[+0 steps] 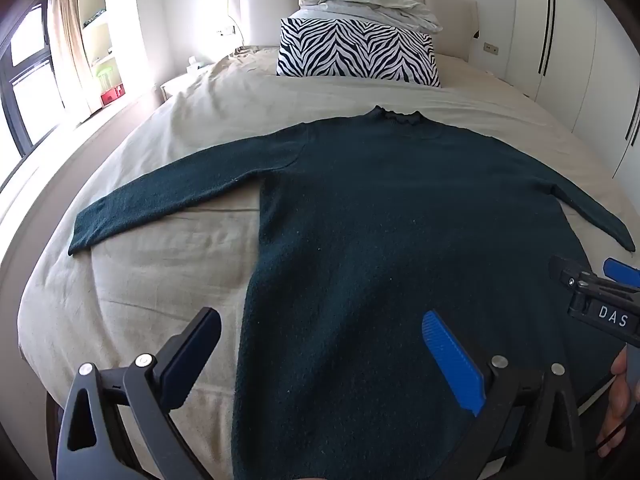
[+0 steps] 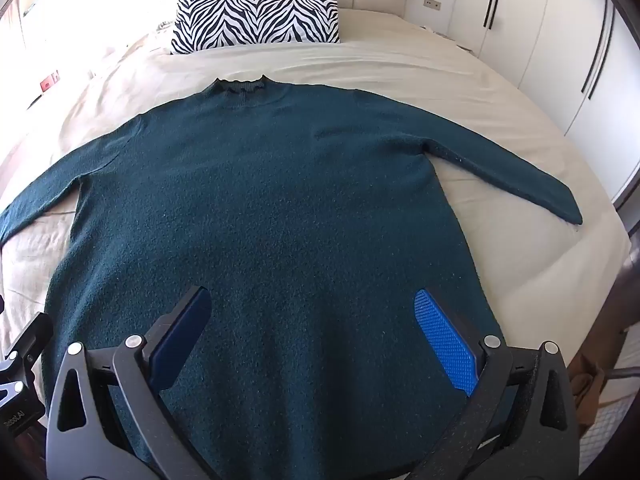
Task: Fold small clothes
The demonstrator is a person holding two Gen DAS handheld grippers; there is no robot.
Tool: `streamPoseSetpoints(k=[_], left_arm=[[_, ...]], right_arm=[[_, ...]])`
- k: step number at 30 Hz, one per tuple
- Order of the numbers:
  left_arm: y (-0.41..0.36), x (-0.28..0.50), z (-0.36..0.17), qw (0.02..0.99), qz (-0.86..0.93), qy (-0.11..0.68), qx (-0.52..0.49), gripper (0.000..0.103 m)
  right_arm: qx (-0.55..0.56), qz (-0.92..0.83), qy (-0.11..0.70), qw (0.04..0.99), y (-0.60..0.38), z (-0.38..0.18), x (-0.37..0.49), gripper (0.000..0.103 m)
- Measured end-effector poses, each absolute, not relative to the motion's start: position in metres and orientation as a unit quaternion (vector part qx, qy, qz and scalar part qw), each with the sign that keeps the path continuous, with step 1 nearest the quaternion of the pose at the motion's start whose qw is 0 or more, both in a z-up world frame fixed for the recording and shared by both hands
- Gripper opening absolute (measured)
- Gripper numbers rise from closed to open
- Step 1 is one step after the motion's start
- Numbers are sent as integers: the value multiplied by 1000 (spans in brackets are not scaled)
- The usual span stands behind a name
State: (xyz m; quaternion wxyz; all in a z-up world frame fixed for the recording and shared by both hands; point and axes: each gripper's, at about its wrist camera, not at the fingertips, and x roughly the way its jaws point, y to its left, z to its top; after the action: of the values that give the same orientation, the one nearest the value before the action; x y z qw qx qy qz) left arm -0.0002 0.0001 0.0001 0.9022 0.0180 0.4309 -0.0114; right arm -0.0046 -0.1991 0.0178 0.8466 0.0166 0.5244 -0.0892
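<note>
A dark teal knitted long-sleeved sweater [image 2: 272, 208] lies flat on a beige-sheeted bed [image 1: 152, 264], collar toward the headboard, hem toward the cameras, one sleeve spread to each side. Beyond the collar, well apart from it, a black-and-white zebra-striped pillow [image 1: 356, 54] rests at the head of the bed, with a pale crumpled duvet [image 1: 368, 4] piled on and behind it against the padded cream headboard [image 1: 260, 12]. White wardrobe doors [image 2: 540, 40] stand to the right of the bed; a window with a beige curtain [image 1: 66, 40] lies to its left. The left gripper [image 1: 320, 356] straddles the sweater's left edge near the hem; the right gripper [image 2: 316, 340] hangs over the lower body, right of the other.
</note>
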Motion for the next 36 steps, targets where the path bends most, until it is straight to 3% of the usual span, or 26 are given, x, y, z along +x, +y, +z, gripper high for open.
streamPoseSetpoints(k=[36], left_arm=[[9, -5, -5, 900, -7, 435, 11, 103]], right_arm=[[3, -83, 532, 842, -185, 9, -5, 103]])
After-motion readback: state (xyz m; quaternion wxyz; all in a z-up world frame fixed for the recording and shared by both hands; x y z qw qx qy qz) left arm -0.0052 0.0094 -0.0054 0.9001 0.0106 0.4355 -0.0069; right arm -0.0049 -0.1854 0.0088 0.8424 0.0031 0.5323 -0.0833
